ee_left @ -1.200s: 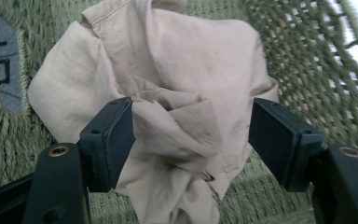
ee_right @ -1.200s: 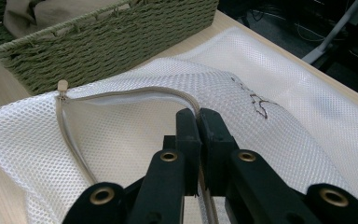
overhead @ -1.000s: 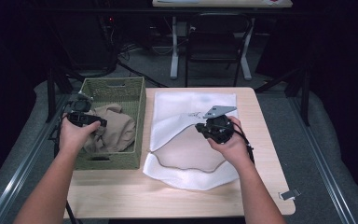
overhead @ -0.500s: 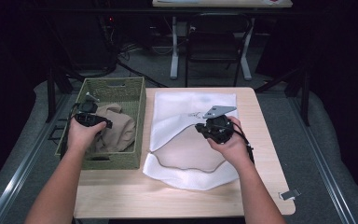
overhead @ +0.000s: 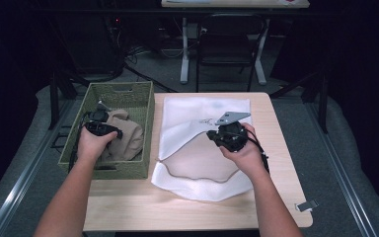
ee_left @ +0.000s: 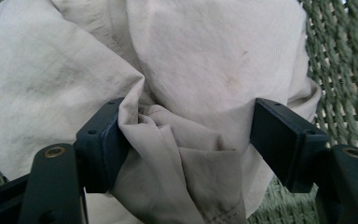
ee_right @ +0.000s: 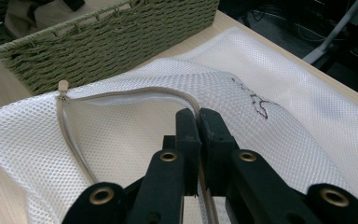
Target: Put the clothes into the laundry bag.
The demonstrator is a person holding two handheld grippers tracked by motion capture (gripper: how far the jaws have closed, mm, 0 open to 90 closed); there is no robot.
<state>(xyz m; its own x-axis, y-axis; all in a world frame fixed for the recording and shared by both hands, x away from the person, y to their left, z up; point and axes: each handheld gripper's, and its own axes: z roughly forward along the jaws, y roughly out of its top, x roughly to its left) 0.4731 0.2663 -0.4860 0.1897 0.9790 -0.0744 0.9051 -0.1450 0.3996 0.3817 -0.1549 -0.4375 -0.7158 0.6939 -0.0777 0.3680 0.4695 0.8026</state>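
Crumpled beige cotton garment (ee_left: pixel 186 93), soft and light, bunches between the wide left claw (ee_left: pixel 191 140); right claw (ee_right: pixel 198 154) pinches the white mesh laundry bag's (ee_right: pixel 307 107) zipper edge.

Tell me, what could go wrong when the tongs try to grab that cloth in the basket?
The left tongs stand open around a bunched fold of the beige cloth, so they might pinch only a thin bit that slips out. The cloth fills much of the green basket and could snag on its woven wall. The right tongs are shut on the zipper edge of the white mesh bag; if that slips, the opening may droop closed.
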